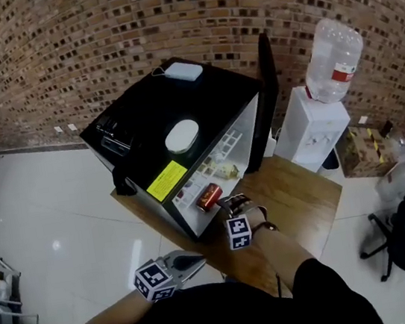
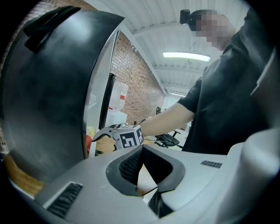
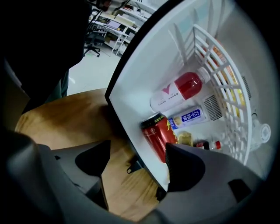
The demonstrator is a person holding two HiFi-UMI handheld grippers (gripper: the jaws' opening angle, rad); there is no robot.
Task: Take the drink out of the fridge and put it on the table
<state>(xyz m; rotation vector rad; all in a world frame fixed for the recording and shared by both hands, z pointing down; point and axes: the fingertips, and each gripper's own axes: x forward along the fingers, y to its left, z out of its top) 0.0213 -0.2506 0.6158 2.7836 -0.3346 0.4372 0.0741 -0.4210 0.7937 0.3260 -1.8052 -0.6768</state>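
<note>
Left gripper point(image 1: 193, 261) nearest, low by person's dark shirt: fingers together, holding nothing. Right gripper point(image 3: 138, 159) up at open black mini fridge point(image 1: 144, 121) on wooden surface point(image 1: 297, 188). Its fingers wide apart, gripping nothing; fridge's front edge sits between them. Red drink can point(image 3: 158, 133) inside fridge near front, partly behind one finger, not squeezed. Step looks like: reaching for drink. Next: slide fingers round can, squeeze, pull out, set on surface.

A ceiling strip light point(image 2: 186, 56) burns bright beyond the fridge point(image 1: 144, 121); pale floor point(image 1: 55, 246) left of it glares, brick wall point(image 1: 166, 19) behind bows, each view's corners darken.
</note>
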